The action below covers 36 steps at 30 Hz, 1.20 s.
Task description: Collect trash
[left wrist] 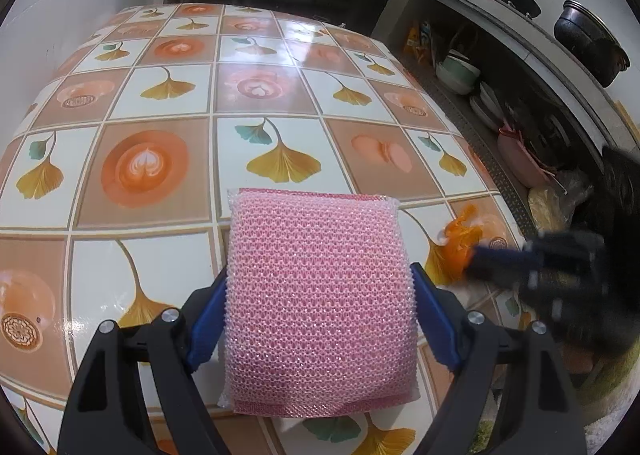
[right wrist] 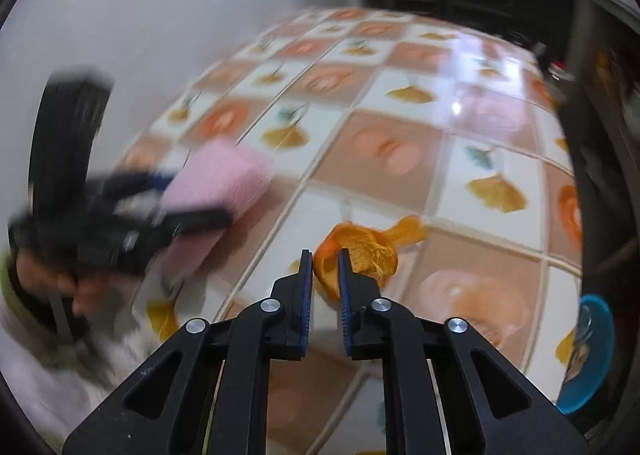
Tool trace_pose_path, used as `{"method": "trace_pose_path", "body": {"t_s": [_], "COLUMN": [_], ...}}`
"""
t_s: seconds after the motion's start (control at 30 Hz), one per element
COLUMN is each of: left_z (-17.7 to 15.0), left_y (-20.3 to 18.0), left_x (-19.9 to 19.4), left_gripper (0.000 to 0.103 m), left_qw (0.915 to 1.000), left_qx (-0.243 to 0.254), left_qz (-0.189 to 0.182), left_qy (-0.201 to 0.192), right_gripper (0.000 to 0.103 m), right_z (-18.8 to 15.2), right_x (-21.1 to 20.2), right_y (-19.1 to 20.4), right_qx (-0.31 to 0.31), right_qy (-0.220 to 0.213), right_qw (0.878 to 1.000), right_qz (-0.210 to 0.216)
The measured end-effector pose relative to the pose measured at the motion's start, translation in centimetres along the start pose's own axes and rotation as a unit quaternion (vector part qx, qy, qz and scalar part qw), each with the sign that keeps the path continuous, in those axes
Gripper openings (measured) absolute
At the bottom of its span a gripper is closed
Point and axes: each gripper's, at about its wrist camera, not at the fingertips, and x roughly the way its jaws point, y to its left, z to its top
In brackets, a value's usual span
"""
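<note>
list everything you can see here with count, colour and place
sponge: one, pink mesh, between the left gripper's pads
orange peel: one piece, orange, on the tablecloth at the right gripper's tips
tablecloth: one, tile print with ginkgo leaves and coffee cups, covers the table
dish: one, blue, at the table's right edge
pots: two, black, on the far counter
left gripper: black, blue pads, shut on the sponge
right gripper: black, narrow gap, peel just beyond

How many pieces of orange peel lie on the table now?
1. The orange peel lies near the table's right edge, at the tips of the right tongs, right of the pink sponge. More may be hidden.
</note>
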Motion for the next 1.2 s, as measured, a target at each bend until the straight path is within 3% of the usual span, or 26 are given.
{"method": "trace_pose_path", "body": {"t_s": [0.03, 0.1, 0.23, 0.37, 0.53, 0.63, 0.97, 1.2], "left_z": [0.0, 0.0, 0.0, -0.1, -0.1, -0.1, -0.1, -0.1], "left_y": [0.0, 0.0, 0.0, 0.1, 0.1, 0.1, 0.0, 0.1], "left_x": [0.0, 0.0, 0.0, -0.1, -0.1, 0.0, 0.0, -0.1], "left_gripper": [0.081, 0.081, 0.081, 0.081, 0.081, 0.081, 0.081, 0.081], "left_qw": [1.0000, 1.0000, 1.0000, 1.0000, 1.0000, 1.0000, 1.0000, 1.0000], "left_qx": [-0.001, -0.001, -0.001, 0.000, 0.000, 0.000, 0.002, 0.002], "left_qz": [0.000, -0.002, -0.003, -0.004, -0.004, -0.005, -0.002, -0.003], "left_qy": [0.000, 0.000, 0.000, -0.002, -0.002, -0.002, -0.002, -0.003], "right_gripper": [0.034, 0.049, 0.050, 0.050, 0.028, 0.021, 0.017, 0.020], "right_z": [-0.2, -0.4, -0.2, -0.1, -0.4, -0.1, 0.7, 1.8], "right_x": [0.0, -0.7, -2.4, -3.0, -1.1, -0.2, 0.8, 1.6], "right_y": [0.3, 0.4, -2.2, -5.0, -7.9, -8.6, -7.3, -7.2], "right_qx": [-0.004, -0.003, 0.064, 0.132, 0.203, 0.219, 0.175, 0.149], "right_qy": [0.001, -0.011, -0.047, -0.062, -0.031, -0.024, -0.010, -0.006], "right_qw": [1.000, 1.000, 0.994, 0.987, 0.978, 0.975, 0.983, 0.987], "right_qz": [0.005, 0.018, 0.074, 0.064, 0.030, 0.023, -0.048, -0.065]}}
